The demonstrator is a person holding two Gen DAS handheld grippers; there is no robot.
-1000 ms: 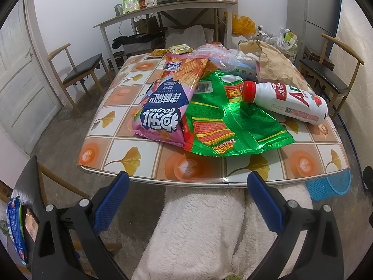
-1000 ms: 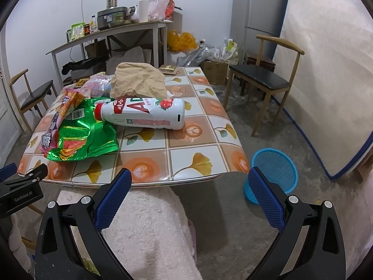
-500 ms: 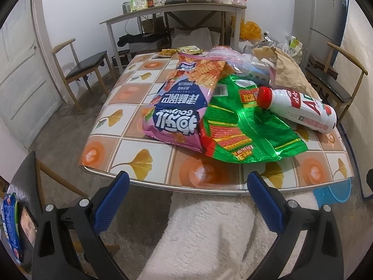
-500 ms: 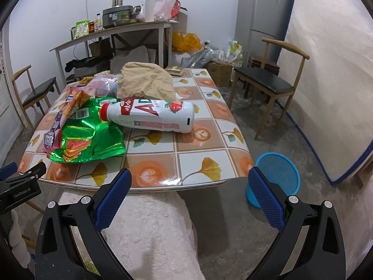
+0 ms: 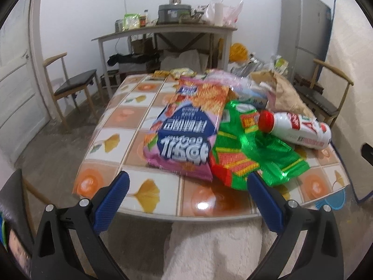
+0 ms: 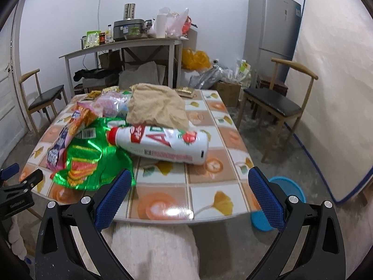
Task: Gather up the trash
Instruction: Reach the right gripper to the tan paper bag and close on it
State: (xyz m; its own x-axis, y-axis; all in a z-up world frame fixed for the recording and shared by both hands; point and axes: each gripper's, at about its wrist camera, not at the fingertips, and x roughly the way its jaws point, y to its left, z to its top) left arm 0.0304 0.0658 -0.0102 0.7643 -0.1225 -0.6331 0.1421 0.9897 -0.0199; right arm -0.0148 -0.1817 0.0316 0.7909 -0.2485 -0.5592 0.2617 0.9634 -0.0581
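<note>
Both claws have moved in toward the worktop (image 5: 112, 140) over the last second. In the left wrist view, the left claw (image 5: 187, 184) now has its blue fingertips overlapping the near edge of the worktop, where before they sat below it, and the purple snack bag (image 5: 184, 137) and green snack bag (image 5: 251, 154) lie closer ahead of it, with the green bag's near corner just by the right fingertip. In the right wrist view, the right claw (image 6: 188, 182) has likewise come forward: its left fingertip now overlaps the green bag's near edge, and the white bottle (image 6: 160, 144) lies nearer ahead. The blue basket (image 6: 279, 193) on the floor is now partly hidden behind its right finger.
</note>
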